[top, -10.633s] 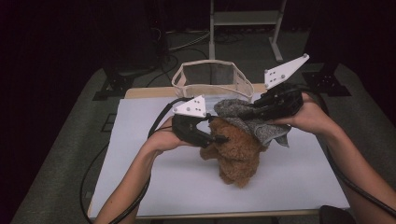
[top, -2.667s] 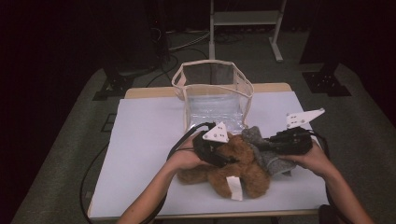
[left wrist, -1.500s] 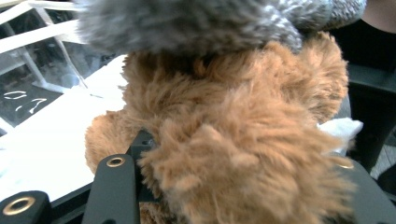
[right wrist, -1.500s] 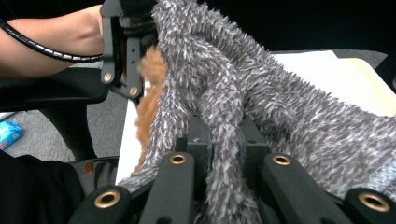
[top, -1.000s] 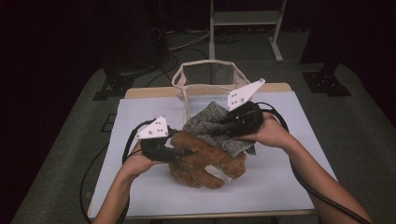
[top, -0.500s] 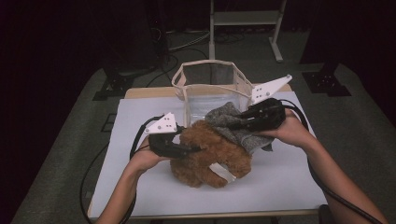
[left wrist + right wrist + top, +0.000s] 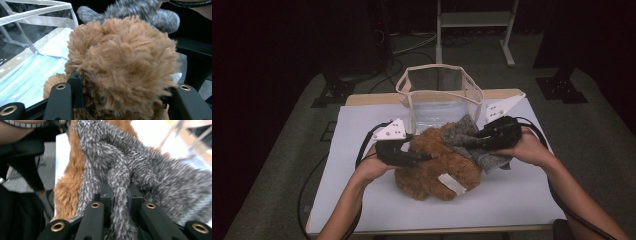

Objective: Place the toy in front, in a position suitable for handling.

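Right gripper (image 7: 119, 207) view shows grey fur (image 7: 140, 170) pinched; left gripper (image 7: 120, 100) clamps brown plush (image 7: 120, 65)

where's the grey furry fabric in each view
high view: grey furry fabric right of centre, against the brown plush toy.
left gripper view: top edge, behind the plush.
right gripper view: centre, pinched in the jaws.
Shared landmark: the clear bag.
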A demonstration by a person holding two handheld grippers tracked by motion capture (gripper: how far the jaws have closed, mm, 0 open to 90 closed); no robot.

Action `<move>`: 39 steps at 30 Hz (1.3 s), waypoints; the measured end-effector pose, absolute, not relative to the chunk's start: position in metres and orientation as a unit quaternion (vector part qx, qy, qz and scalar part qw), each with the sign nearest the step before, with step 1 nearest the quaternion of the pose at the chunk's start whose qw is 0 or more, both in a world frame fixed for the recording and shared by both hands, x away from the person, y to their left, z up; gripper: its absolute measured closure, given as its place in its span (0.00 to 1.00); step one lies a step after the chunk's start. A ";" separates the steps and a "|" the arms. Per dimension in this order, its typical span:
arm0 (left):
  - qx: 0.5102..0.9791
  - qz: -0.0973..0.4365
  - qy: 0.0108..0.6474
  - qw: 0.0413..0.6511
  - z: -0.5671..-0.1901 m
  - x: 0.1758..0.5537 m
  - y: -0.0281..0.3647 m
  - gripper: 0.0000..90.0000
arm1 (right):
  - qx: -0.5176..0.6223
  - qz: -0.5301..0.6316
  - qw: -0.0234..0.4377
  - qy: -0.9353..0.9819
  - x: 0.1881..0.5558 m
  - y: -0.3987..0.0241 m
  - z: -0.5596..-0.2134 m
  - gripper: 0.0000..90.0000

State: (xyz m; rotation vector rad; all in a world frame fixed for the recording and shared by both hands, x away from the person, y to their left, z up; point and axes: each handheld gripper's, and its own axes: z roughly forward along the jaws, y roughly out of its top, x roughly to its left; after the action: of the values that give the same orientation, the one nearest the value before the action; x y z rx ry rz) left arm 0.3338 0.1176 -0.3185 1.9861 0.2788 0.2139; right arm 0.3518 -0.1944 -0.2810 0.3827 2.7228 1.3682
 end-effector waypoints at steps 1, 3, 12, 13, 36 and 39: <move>0.835 0.088 0.116 0.531 -0.318 0.334 0.115 0.48 | 0.126 0.452 0.042 0.882 0.352 -0.195 -0.276 0.88; 0.839 0.086 0.108 0.527 -0.319 0.335 0.108 0.48 | 0.124 0.466 0.048 0.875 0.352 -0.195 -0.268 0.88; 0.860 0.066 0.090 0.498 -0.329 0.343 0.066 0.47 | 0.151 0.455 0.026 0.877 0.354 -0.206 -0.296 0.87; 0.863 0.062 0.087 0.493 -0.331 0.343 0.060 0.45 | 0.159 0.457 0.022 0.875 0.355 -0.213 -0.301 0.87; 0.893 0.072 0.113 0.429 -0.361 0.336 0.097 0.20 | 0.226 0.464 0.011 0.856 0.353 -0.260 -0.339 0.87; 0.892 0.071 0.119 0.430 -0.365 0.336 0.100 0.20 | 0.239 0.469 0.007 0.850 0.351 -0.270 -0.346 0.87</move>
State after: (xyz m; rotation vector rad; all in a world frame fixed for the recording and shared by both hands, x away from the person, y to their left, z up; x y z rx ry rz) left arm 0.3358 0.0997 -0.3649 2.2261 0.2963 0.1771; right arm 0.3509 -0.2699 -0.3459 0.7486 2.6590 1.4667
